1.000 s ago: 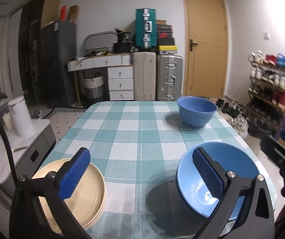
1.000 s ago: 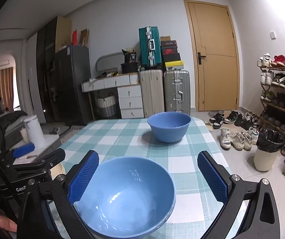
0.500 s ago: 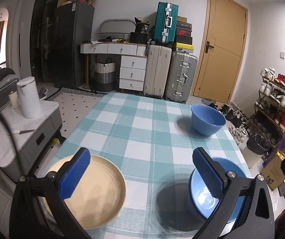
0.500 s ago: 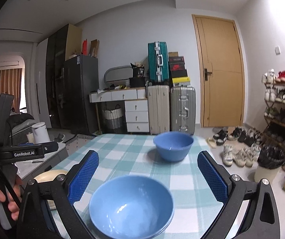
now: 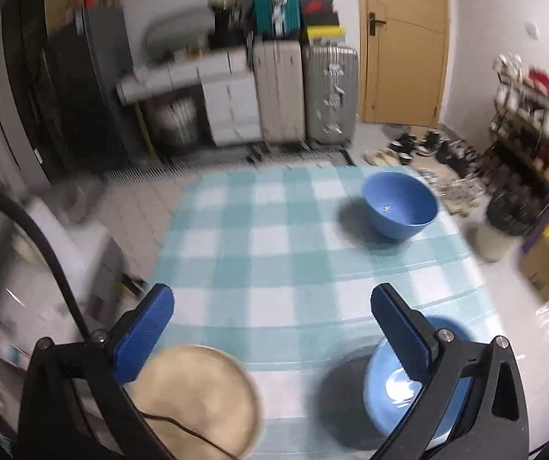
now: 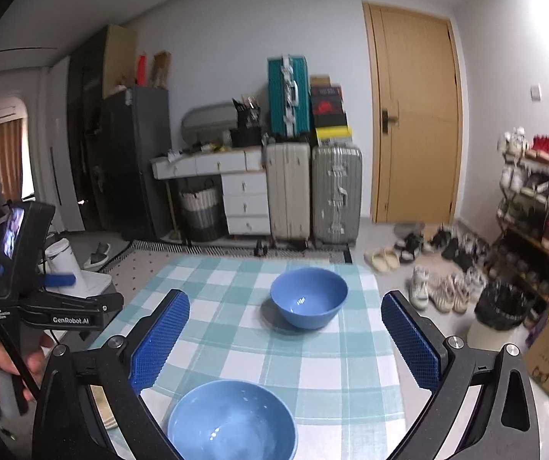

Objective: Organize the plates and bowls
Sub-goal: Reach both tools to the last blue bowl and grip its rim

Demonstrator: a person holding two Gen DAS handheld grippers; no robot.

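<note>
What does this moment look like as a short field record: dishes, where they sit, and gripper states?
surface: table with teal checked cloth
near bowl: blue, upright, empty, at the near edge
far bowl: blue, upright, empty, toward the far end
plate: beige, near left corner, blurred
left gripper: open, holding nothing
right gripper: open, above the near bowl, holding nothing

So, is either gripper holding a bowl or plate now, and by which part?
Nothing is held. The left gripper and right gripper are both open above the checked tablecloth, with no dish between their blue pads.
</note>
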